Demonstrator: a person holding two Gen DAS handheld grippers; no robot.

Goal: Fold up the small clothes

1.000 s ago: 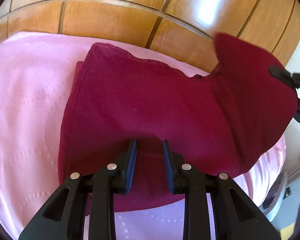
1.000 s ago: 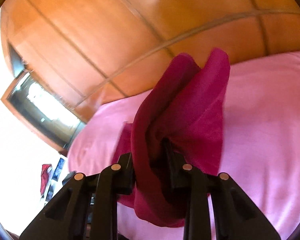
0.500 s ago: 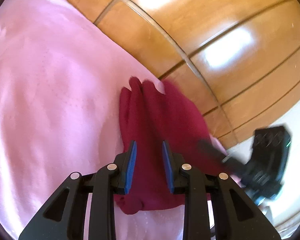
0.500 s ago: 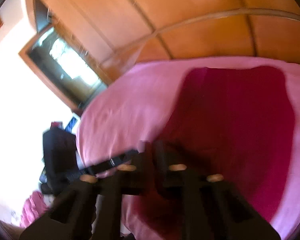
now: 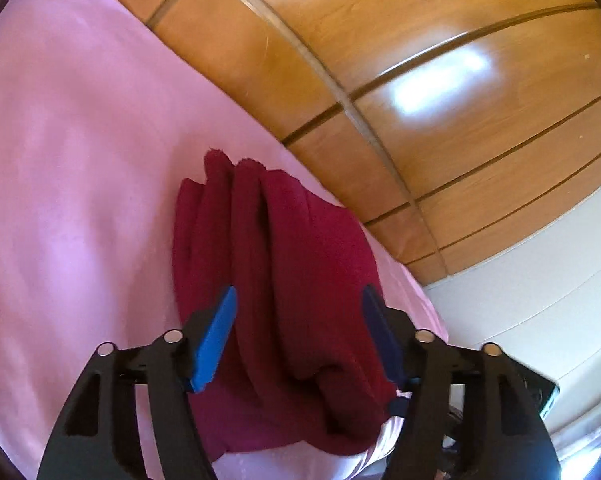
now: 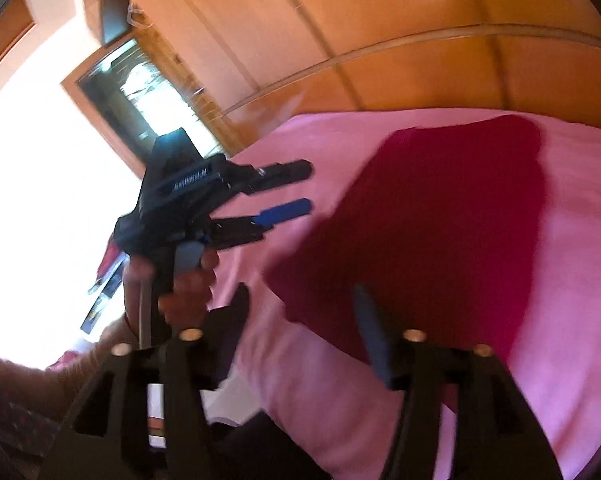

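Observation:
A dark red garment (image 5: 288,304) lies folded in a thick bundle on the pink bed cover (image 5: 68,184), near its edge. It also shows in the right wrist view (image 6: 440,232) as a flat folded shape. My left gripper (image 5: 298,300) is open, its jaws spread above and to either side of the bundle, holding nothing. In the right wrist view the left gripper (image 6: 296,188) hangs open over the cover, left of the garment. My right gripper (image 6: 304,300) is open and empty, just in front of the garment's near edge.
A glossy wooden panelled wall (image 5: 420,80) rises behind the bed. A white wall or cabinet (image 5: 540,300) is to the right, past the bed's edge. A bright window and a dark framed opening (image 6: 140,92) are at the left.
My right gripper let go of the garment, which now lies folded on the cover, and both grippers opened wide. The left gripper drew back a little.

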